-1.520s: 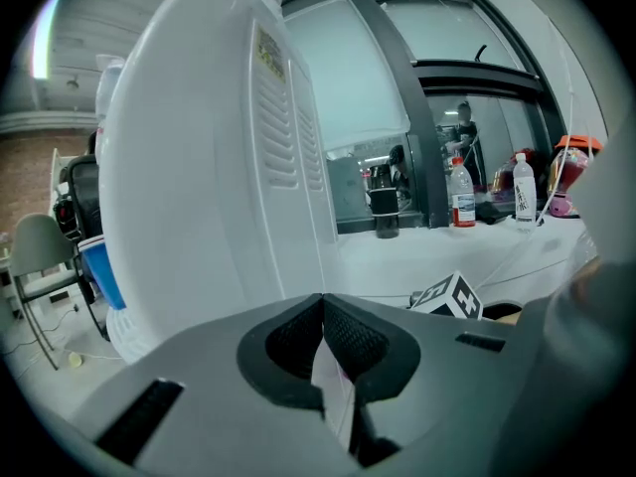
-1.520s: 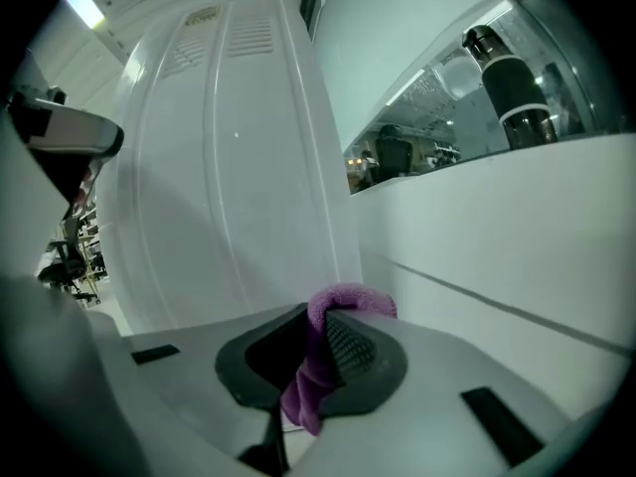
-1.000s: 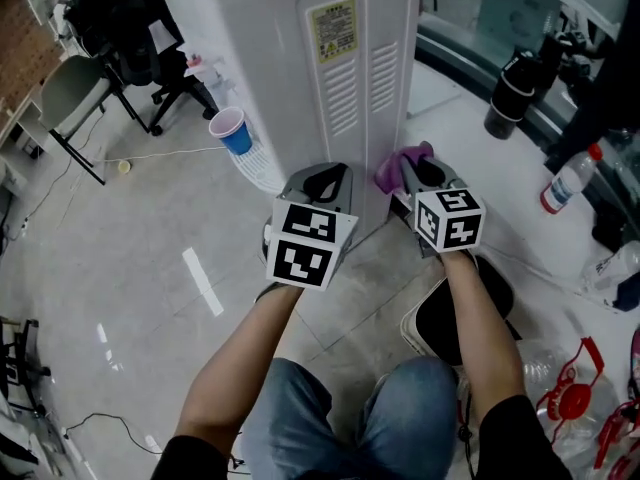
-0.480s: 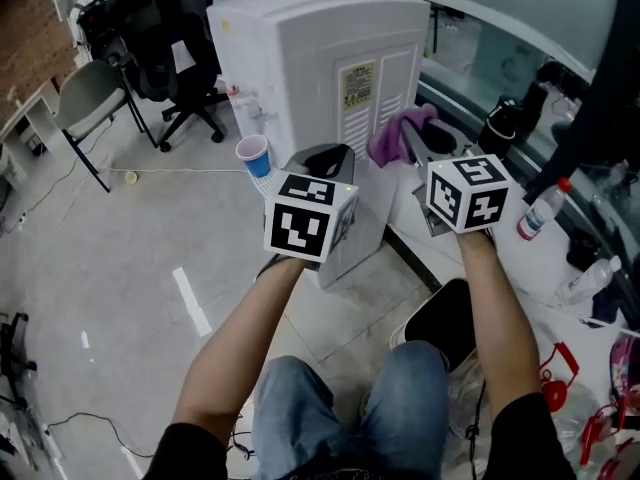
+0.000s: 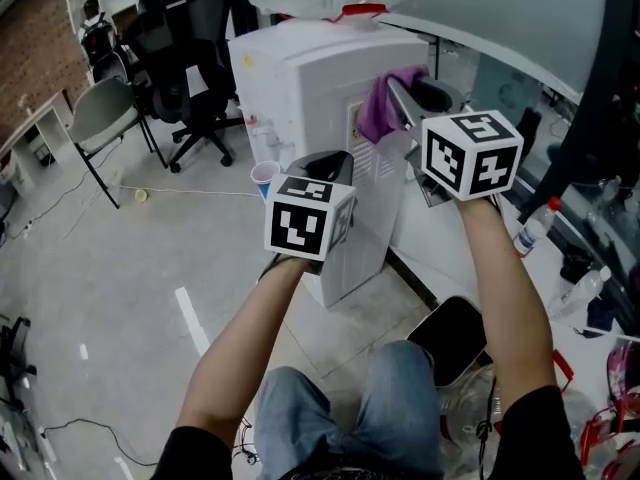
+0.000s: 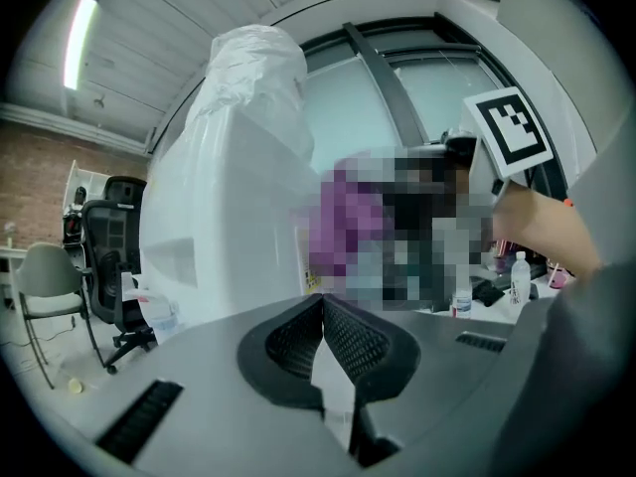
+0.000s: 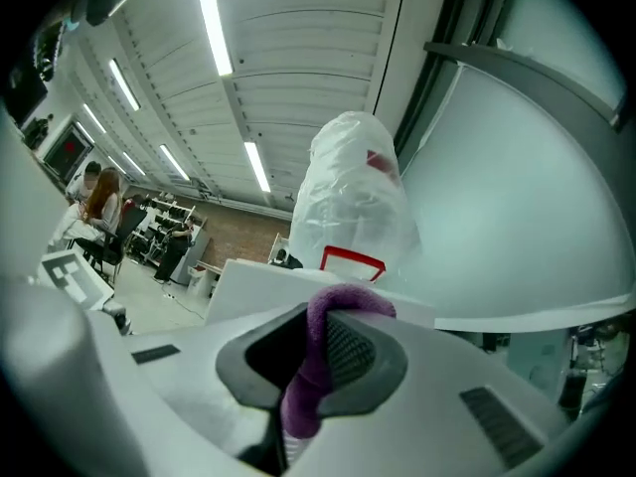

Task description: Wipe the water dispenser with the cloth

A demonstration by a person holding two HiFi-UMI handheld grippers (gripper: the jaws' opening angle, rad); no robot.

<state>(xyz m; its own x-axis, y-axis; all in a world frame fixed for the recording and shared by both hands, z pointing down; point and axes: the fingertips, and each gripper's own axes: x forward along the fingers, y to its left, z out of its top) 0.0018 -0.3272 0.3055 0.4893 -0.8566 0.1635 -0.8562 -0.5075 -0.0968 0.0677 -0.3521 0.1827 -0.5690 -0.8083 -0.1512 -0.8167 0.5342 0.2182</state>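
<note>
Cloth (image 7: pixel 303 397) in right tool (image 7: pixel 320 328); water dispenser label (image 5: pixel 354 120) illegible

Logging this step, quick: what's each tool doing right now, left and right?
Left tool: closed, holding nothing.
Right tool: closed on the soft purple cloth.

A tall white water dispenser (image 5: pixel 300 78) blocks the upper centre, straight ahead of the closed left hand-held gripper (image 5: pixel 328 160) and of the right hand-held gripper (image 5: pixel 408 96), clamped on a purple cloth (image 5: pixel 375 113) near its top. A blue paper cup (image 5: pixel 264 176) juts out at its left side. Grey floor (image 5: pixel 120 268) lies open at left; black office chairs (image 5: pixel 185 38) close the upper left
</note>
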